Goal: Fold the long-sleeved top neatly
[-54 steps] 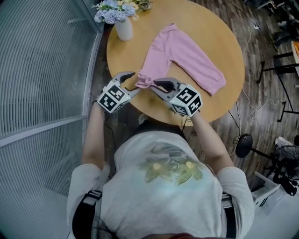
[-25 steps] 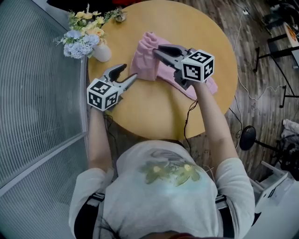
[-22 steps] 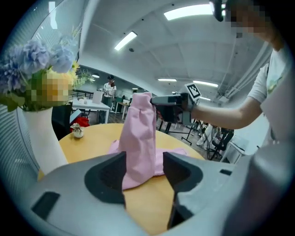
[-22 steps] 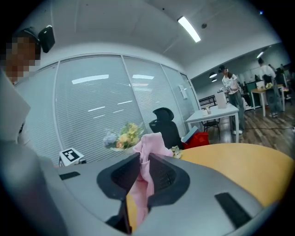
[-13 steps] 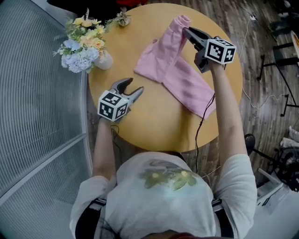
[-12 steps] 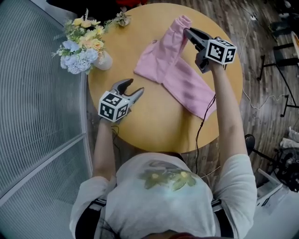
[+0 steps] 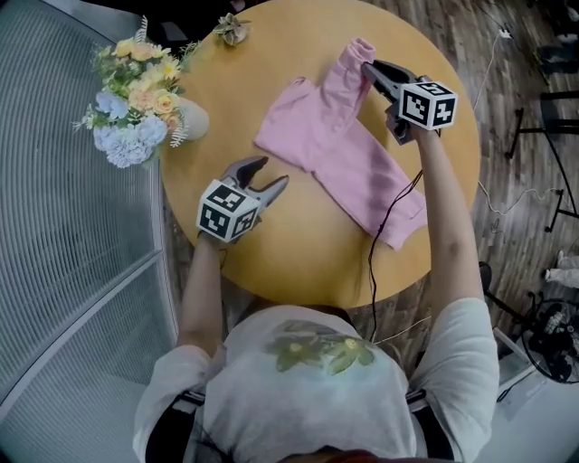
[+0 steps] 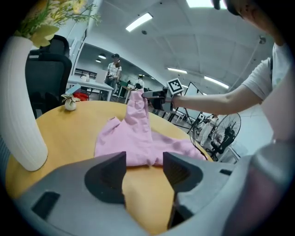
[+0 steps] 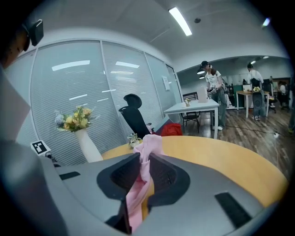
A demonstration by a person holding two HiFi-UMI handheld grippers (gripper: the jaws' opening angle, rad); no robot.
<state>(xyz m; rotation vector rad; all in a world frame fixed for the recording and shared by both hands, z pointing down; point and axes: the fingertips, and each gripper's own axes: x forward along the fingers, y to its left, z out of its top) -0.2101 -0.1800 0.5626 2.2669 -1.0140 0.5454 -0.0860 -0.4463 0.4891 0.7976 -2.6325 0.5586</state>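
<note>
A pink long-sleeved top (image 7: 333, 149) lies spread on the round wooden table (image 7: 298, 244). Its far sleeve (image 7: 348, 65) is lifted off the table, pinched in my right gripper (image 7: 370, 68), which is shut on the cloth; the sleeve end (image 9: 148, 144) bunches up between the jaws in the right gripper view. My left gripper (image 7: 270, 175) hovers open near the table's left front, apart from the top's near hem (image 8: 138, 159), with nothing between its fingers. From the left gripper view the raised sleeve (image 8: 138, 103) and the right gripper (image 8: 150, 95) show across the table.
A white vase of flowers (image 7: 136, 104) stands at the table's left edge, close to my left arm. A small ornament (image 7: 232, 27) sits at the far edge. A glass partition (image 7: 63, 208) runs along the left; stands and cables (image 7: 534, 136) are on the floor at right.
My right gripper has carried the pinched sleeve from the middle of the top out to the far right and lower. My left gripper has sunk toward the table, still open.
</note>
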